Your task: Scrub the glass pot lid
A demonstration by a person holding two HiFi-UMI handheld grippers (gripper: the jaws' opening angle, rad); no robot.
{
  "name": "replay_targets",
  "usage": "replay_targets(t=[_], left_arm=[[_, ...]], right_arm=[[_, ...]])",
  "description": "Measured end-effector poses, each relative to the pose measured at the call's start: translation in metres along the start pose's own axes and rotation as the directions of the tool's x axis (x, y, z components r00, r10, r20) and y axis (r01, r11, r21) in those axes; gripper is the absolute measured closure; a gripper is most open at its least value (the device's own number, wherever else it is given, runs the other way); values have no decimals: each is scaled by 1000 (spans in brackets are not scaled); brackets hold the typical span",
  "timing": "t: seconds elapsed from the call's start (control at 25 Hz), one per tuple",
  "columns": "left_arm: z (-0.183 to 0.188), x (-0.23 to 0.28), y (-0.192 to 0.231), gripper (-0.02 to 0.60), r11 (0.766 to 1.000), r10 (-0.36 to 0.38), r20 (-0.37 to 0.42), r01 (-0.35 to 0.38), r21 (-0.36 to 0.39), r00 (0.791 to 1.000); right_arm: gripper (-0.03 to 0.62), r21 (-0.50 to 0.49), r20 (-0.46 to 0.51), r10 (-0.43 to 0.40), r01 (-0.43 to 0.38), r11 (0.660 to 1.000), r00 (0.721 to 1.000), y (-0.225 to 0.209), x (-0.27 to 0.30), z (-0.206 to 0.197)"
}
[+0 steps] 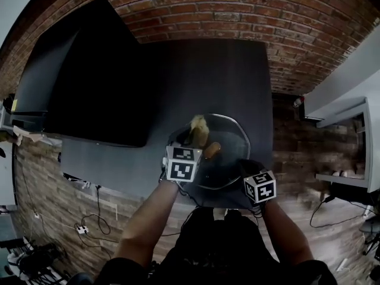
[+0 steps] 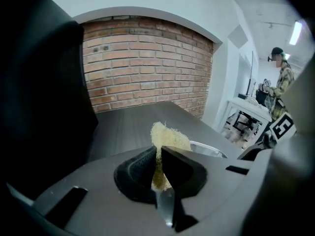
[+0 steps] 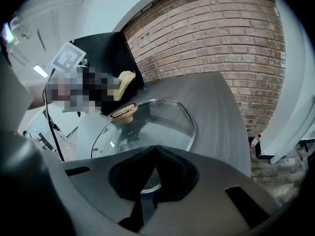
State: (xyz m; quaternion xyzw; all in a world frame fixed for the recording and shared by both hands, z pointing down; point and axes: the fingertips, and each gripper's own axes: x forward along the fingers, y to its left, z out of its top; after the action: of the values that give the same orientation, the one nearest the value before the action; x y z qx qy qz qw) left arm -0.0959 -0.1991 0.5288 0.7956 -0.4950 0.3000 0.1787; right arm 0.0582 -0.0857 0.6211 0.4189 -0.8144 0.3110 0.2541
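Note:
The glass pot lid (image 1: 222, 150) with its tan knob (image 1: 212, 150) sits at the near edge of the dark table (image 1: 208, 76). My right gripper (image 1: 249, 168) is shut on the lid's near rim; in the right gripper view the rim (image 3: 147, 183) passes between the closed jaws of the right gripper (image 3: 153, 156), with the knob (image 3: 124, 112) beyond. My left gripper (image 1: 191, 142) is shut on a yellow scrub sponge (image 1: 199, 129), held at the lid's far left side. In the left gripper view the sponge (image 2: 167, 135) sticks up from the left gripper (image 2: 158, 154), and the lid's rim (image 2: 209, 149) shows just behind.
A large black screen (image 1: 89, 76) stands on the table's left half. A brick wall (image 1: 237, 10) runs behind the table. White shelving (image 1: 350, 141) stands to the right, cables (image 1: 89, 224) lie on the floor, and a person (image 2: 283, 75) stands far off.

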Motion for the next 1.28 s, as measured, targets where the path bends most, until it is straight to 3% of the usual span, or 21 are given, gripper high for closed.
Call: replay_targets(t=[0.12, 0.28, 0.48, 0.64, 0.8, 1.28], left_arm=[[14, 24, -18, 532, 986, -144, -25, 145, 79, 989], [16, 56, -40, 532, 936, -280, -107, 296, 190, 954], [3, 80, -67, 532, 854, -387, -234, 443, 274, 892], [-13, 92, -78, 532, 814, -425, -312, 510, 279, 850], [-22, 100, -74, 532, 818, -425, -335, 515, 254, 841], [-28, 104, -51, 532, 896, -376, -271, 422, 136, 886]], right_arm=[[577, 27, -8, -13, 13, 1000, 1000, 2, 3, 2], [577, 36, -16, -37, 37, 999, 999, -2, 4, 2], [577, 64, -32, -49, 50, 997, 998, -4, 9, 1], [577, 74, -24, -63, 65, 995, 998, -2, 9, 6], [577, 82, -30, -77, 79, 994, 997, -1, 9, 7], [577, 103, -23, -108, 110, 989, 994, -4, 8, 4]])
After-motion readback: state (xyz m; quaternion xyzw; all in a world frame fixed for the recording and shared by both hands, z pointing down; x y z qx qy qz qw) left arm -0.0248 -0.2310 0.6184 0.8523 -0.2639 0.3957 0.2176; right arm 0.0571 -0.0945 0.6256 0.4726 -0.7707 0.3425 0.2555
